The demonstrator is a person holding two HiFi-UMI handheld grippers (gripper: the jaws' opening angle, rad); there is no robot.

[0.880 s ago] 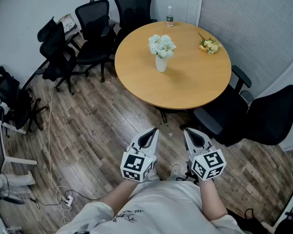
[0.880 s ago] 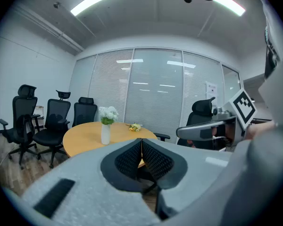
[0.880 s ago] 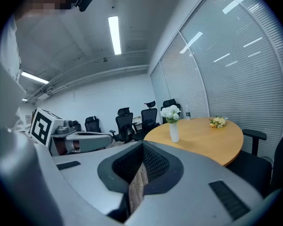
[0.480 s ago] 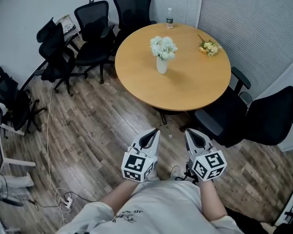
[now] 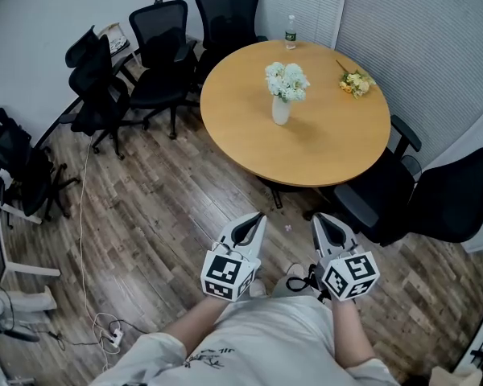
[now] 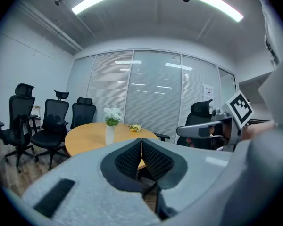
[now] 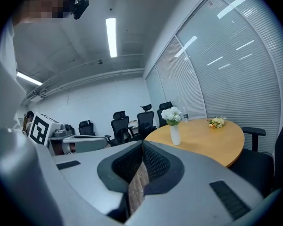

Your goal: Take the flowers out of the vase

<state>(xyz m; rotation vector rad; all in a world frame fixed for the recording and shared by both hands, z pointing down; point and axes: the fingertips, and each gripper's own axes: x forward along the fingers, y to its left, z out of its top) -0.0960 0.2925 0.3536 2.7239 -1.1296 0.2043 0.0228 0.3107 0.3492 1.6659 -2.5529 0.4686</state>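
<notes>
A white vase [image 5: 281, 109] stands upright near the middle of the round wooden table [image 5: 322, 147], holding a bunch of white flowers [image 5: 286, 80]. The same vase [image 6: 109, 134] [image 7: 175, 134] and its flowers [image 6: 113, 114] [image 7: 172, 114] show far off in both gripper views. A small yellow bunch [image 5: 355, 82] lies on the table at its far right. My left gripper [image 5: 258, 218] and right gripper [image 5: 317, 219] are held close to my body over the floor, well short of the table. Both are shut with nothing between the jaws.
Black office chairs [image 5: 163, 47] crowd the table's far left side, and two more [image 5: 451, 195] stand at its right. A water bottle [image 5: 291, 32] stands at the table's far edge. Cables and a power strip [image 5: 113, 332] lie on the wood floor at lower left.
The table and vase have shifted slightly right and down in the head view, as my view moved a little. Both grippers stay shut in the same place near my body.
</notes>
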